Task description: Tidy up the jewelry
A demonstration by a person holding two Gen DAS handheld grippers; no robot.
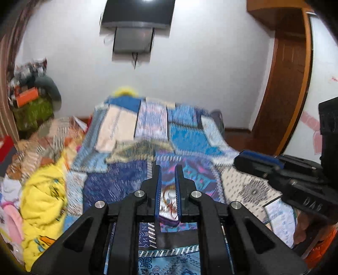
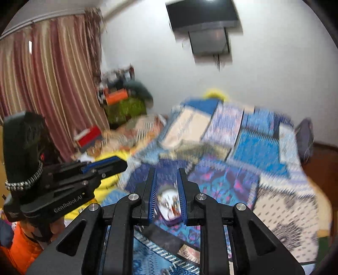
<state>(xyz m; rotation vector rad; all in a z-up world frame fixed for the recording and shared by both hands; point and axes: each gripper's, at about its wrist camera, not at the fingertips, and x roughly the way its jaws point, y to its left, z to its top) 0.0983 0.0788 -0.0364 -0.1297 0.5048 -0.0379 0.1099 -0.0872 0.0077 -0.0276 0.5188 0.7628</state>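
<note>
A small box with a white patterned lid and purple rim point(image 1: 168, 204) lies on the patchwork bedspread point(image 1: 118, 182). It shows between the fingers of my left gripper point(image 1: 168, 169), whose jaws stand a little apart beside its edges. The same box point(image 2: 169, 206) shows between the fingers of my right gripper point(image 2: 166, 172), jaws also apart. Whether either gripper touches the box is unclear through the blur. The right gripper shows at the right of the left wrist view point(image 1: 257, 160). The left gripper shows at the left of the right wrist view point(image 2: 105, 166). No loose jewelry is visible.
A yellow printed cloth point(image 1: 44, 201) lies left on the bed. Cluttered items point(image 1: 31, 99) sit by the striped curtain point(image 2: 48, 84). A television point(image 1: 137, 14) hangs on the white wall. A wooden door frame point(image 1: 285, 84) stands at the right.
</note>
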